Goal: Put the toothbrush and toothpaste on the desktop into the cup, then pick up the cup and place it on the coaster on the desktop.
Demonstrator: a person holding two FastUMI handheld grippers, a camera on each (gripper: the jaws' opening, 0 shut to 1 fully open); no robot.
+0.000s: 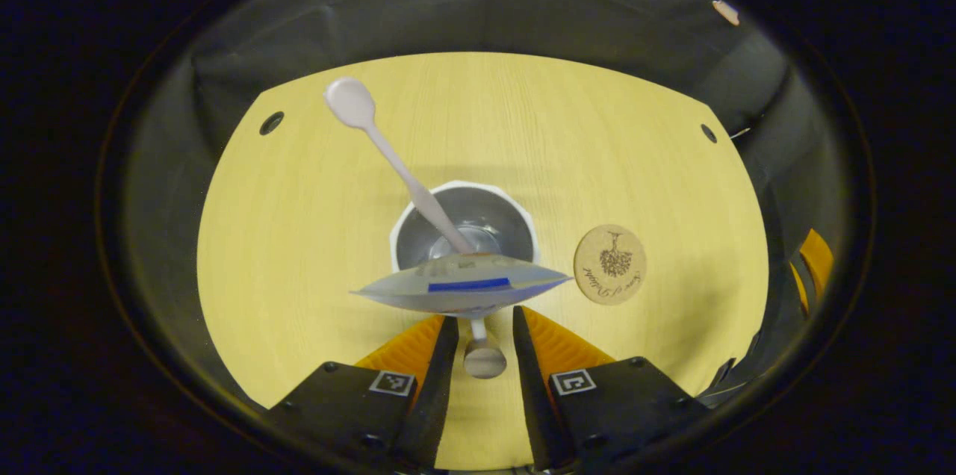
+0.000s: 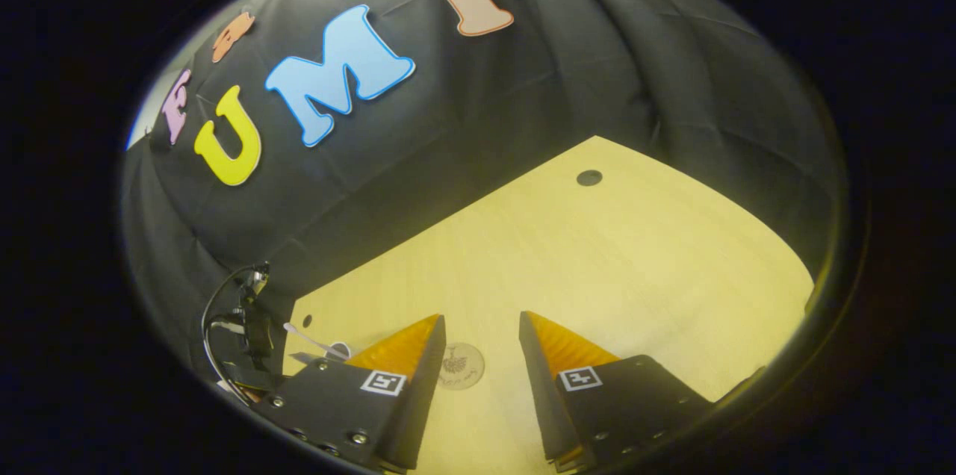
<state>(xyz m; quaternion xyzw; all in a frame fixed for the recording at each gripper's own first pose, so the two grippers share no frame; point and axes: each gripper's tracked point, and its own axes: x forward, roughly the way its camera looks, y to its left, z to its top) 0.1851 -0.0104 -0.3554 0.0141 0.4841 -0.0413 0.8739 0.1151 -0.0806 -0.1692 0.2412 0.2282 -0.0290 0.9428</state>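
You are holding the toothpaste tube (image 1: 464, 285) just ahead of your left tongs (image 1: 479, 337), fingers clamped on it, above the cup (image 1: 464, 225). The toothbrush (image 1: 396, 161) is leaning inside the cup. The coaster (image 1: 609, 264) is lying right of the cup on the worktop (image 1: 299, 236). Your right tongs (image 2: 482, 344) are hovering apart.

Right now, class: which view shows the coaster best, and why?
The left gripper view: the coaster lies whole and unobstructed on the desktop, right of the cup. In the right gripper view the coaster is small and dim between the fingers, partly hidden.
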